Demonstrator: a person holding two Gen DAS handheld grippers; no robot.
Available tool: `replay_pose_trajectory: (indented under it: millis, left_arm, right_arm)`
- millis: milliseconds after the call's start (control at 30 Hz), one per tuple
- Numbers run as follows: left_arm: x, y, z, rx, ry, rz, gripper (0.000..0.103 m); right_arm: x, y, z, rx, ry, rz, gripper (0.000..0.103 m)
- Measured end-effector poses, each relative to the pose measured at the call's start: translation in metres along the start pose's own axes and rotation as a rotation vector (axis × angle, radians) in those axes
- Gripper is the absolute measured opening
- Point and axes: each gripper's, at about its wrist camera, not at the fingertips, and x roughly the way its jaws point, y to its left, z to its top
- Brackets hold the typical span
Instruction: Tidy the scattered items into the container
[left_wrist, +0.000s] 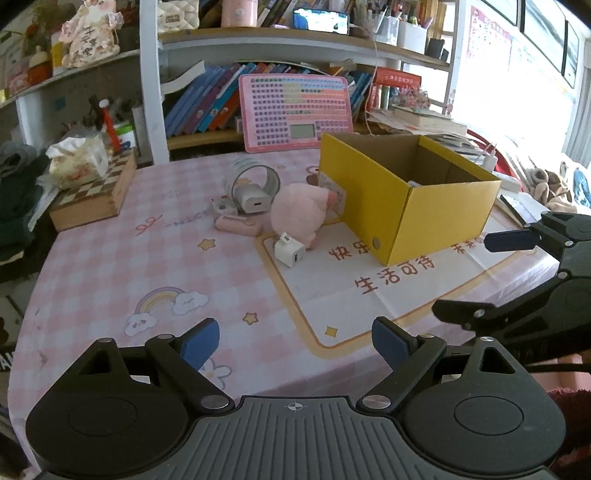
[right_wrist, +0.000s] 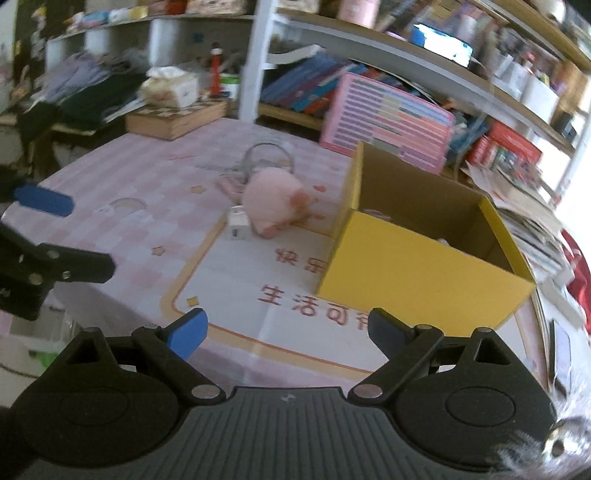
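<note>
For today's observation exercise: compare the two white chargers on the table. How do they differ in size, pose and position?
The small white charger is the smaller; the large white charger is bulkier. The small one lies tilted beside the pink plush, near side; the large one stands farther back, in front of the grey ring. The small one's prongs show; the large one's do not. Both are white, blocky, outside the yellow box.

Black claw (left_wrist: 295, 345), blue fingertips (left_wrist: 201, 345)

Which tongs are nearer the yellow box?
Right. The right tongs hang open just short of the box, near its front corner. The left tongs, also open, sit farther back and to the left of it.
</note>
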Motion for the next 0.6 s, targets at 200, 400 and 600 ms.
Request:
replay_pose_trajectory:
  millis: [200,400,600]
  left_arm:
    - [-0.005,0.008,-0.005,-0.02,0.0,0.019,0.092]
    - [-0.01,0.016,-0.007,-0.038,-0.008,0.035,0.092]
    - [-0.01,0.019,-0.006,-0.042,-0.014,0.037,0.092]
  right_arm:
    - [0.002,0.016,0.005,-0.07,-0.007,0.03,0.094]
    - [0.004,0.029,0.01,-0.111,-0.011,0.039,0.094]
    - [0.003,0.036,0.014,-0.145,-0.034,0.041,0.094]
